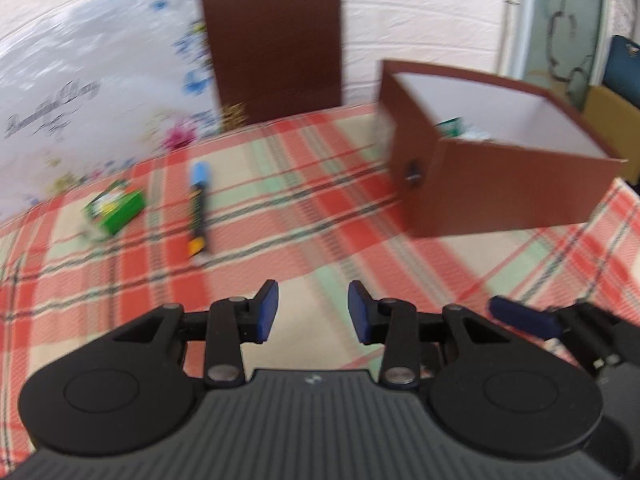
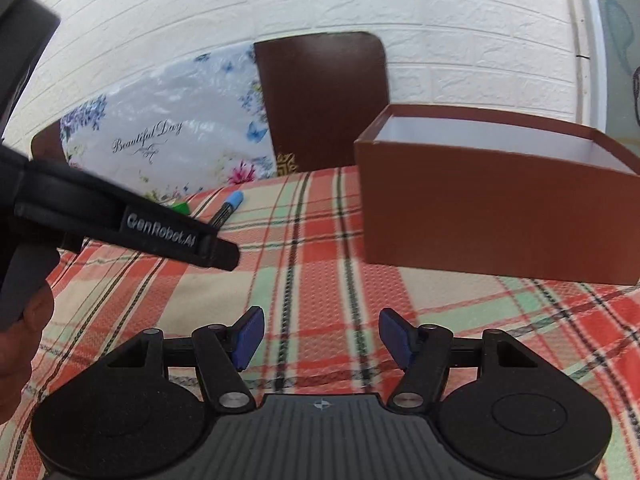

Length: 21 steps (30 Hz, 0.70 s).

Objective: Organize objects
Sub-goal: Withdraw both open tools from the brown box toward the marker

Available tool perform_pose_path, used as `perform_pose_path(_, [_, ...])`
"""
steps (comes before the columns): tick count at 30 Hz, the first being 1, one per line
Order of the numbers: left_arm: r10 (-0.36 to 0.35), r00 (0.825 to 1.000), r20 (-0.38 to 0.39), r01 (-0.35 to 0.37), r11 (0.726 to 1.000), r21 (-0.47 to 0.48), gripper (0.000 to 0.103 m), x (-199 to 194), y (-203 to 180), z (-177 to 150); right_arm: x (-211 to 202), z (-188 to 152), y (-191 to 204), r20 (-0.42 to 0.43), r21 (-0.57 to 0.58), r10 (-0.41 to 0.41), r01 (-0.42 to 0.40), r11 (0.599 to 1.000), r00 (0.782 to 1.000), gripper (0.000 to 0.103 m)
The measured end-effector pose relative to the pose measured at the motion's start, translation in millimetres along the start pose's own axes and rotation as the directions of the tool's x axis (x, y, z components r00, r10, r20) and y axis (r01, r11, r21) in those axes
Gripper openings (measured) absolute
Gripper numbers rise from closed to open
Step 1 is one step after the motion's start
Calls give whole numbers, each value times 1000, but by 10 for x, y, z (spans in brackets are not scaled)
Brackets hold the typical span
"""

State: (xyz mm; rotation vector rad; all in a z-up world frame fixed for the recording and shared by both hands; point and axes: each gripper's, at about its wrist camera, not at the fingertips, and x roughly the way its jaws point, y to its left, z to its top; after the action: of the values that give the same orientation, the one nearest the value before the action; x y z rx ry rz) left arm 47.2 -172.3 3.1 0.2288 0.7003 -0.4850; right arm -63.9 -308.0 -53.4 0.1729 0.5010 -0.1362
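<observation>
A green box (image 1: 115, 208) and a black marker with a blue cap (image 1: 199, 208) lie on the plaid tablecloth (image 1: 304, 216) at the far left. An open brown box (image 1: 496, 160) stands at the right with some items inside. My left gripper (image 1: 313, 312) is open and empty, low over the cloth, short of the marker. My right gripper (image 2: 322, 338) is open and empty in front of the brown box (image 2: 492, 216). In the right wrist view the marker (image 2: 229, 208) and a corner of the green box (image 2: 181, 208) show behind the left gripper's body (image 2: 132, 228).
A brown chair back (image 1: 272, 40) stands behind the table. A flowered plastic bag (image 1: 92, 80) leans beside it. The white brick wall (image 2: 280, 0) is behind. The right gripper's finger (image 1: 524, 318) shows at the left view's lower right.
</observation>
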Motion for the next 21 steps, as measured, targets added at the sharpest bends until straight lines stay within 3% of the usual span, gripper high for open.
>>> perform_pose_path(11, [140,990,-11,-141,986,-92,42,19,801,-280,174,-86,558,-93,-130,52,-63,989,994,63])
perform_pose_path(16, [223,974,-43,-227,950,-212,43,108,1381,-475,356,4,749,-100,-168,63,-79,983,993,63])
perform_pose_path(17, [238,970,-52,-243,938,-247,49,132,1508,-530,424,39,785,-99,-171,68,-84,982,993,63])
perform_pose_path(19, [255,967,-5,-244,919,-308,55,110,1703,-653,578,110,852,-97,-175,76,-92,980,992,63])
perform_pose_path(21, [293,955,55,-263,915,-307,55,89,1756,-784,748,192,910,-90,-178,84,-99,979,992,63])
